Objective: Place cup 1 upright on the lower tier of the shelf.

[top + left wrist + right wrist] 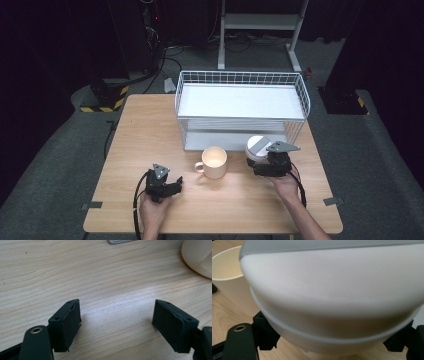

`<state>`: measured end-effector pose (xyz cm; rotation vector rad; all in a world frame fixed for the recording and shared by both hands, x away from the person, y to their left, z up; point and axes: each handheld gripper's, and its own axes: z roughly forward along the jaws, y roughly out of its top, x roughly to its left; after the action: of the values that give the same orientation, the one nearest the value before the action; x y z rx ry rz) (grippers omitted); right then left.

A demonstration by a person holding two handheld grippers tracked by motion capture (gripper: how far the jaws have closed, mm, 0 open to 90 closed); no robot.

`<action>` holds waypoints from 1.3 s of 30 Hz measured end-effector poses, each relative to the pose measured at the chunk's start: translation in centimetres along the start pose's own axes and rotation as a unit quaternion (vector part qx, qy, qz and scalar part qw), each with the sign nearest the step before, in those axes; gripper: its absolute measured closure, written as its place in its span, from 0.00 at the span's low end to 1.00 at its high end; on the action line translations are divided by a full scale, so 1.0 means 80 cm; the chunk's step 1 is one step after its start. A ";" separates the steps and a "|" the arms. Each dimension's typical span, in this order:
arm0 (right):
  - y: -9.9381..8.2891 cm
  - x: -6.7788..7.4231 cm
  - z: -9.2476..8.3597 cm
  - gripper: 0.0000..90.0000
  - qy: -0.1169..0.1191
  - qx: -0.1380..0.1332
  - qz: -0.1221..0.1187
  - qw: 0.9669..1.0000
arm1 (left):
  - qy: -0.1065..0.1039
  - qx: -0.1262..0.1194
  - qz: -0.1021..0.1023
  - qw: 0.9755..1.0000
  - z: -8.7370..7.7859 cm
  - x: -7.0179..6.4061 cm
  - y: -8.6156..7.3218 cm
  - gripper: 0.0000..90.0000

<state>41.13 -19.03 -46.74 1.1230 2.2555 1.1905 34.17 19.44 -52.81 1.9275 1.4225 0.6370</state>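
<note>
right gripper (261, 161): right of centre in the high view, jaws clamped on a white cup with a grey band (258, 147); the right gripper view has a jaw on each flank of the cup's lower body (332, 302).
cup location: centre-right of the high view, just in front of the wire rack (300, 95), just right of the mug (213, 162). Whether its base rests on the table (150, 130) or is off it, can't tell.
left gripper (175, 188): lower left of centre in the high view, jaws about halfway open, nothing between them; bare wood under them in the left gripper view (116, 322).
mug: cream, handle toward the left of the high view, standing empty-looking near the cup; its rim sits at the upper left of the right gripper view (227, 267).
risk 1: the grip sits low on a rounded, smooth wall, so the cup could pivot or slide out if swung fast.
risk 2: mug is close on the left; a sideways move likely clips it and shoves or tips it.
risk 3: rack's front wire edge is right behind; lifting straight forward could catch the cup's top on it.
risk 4: idle left gripper isn't steadying the mug, so any knock goes unchecked.
</note>
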 end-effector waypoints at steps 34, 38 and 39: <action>0.024 -0.034 0.040 0.21 -0.050 0.009 0.013 0.999 | 0.000 0.002 0.002 1.000 0.000 0.000 0.000 0.25; 0.029 -0.034 0.043 0.21 -0.053 0.009 0.013 0.998 | 0.000 0.002 0.002 1.000 0.000 0.000 0.000 0.25; 0.029 -0.035 0.044 0.21 -0.054 0.008 0.010 0.998 | 0.000 0.002 0.002 1.000 0.000 0.000 0.000 0.25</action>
<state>46.12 -18.56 -47.09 1.1886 2.1827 1.0940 34.17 19.47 -52.79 1.9331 1.4207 0.6361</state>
